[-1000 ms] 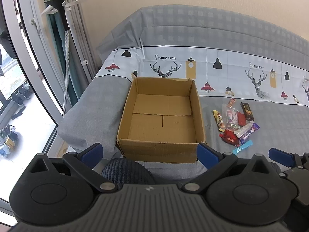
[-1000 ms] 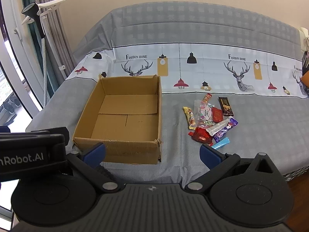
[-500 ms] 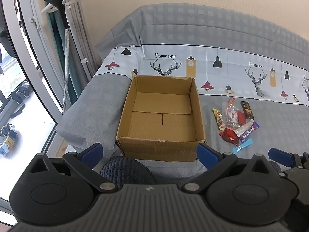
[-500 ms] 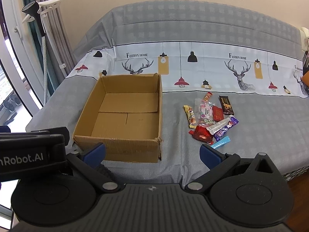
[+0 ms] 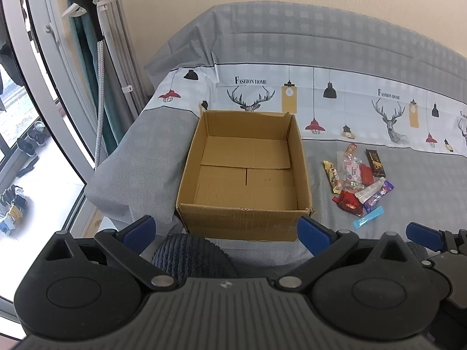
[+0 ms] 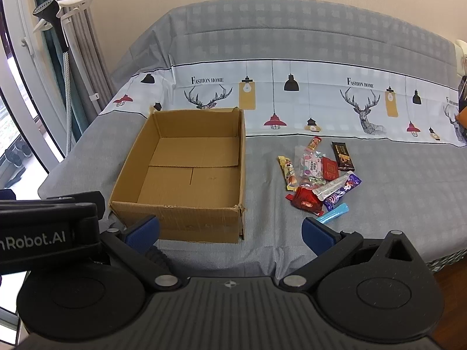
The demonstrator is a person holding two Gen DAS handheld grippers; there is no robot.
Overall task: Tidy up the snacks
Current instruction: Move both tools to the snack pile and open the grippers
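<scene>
Snacks (image 6: 318, 179) lie in a heap on the bed (image 6: 394, 180) just right of the empty box (image 6: 186, 175), so both tongs, left tongs (image 5: 226, 229) and right tongs (image 6: 230, 230), spread wide and holding nothing, should grab one top packet at a time.

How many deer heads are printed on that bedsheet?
3 show, all along the pale band: one deer head behind the cardboard box, one beyond the snack pile, one cut off at the right edge. More may lie out of view.
</scene>
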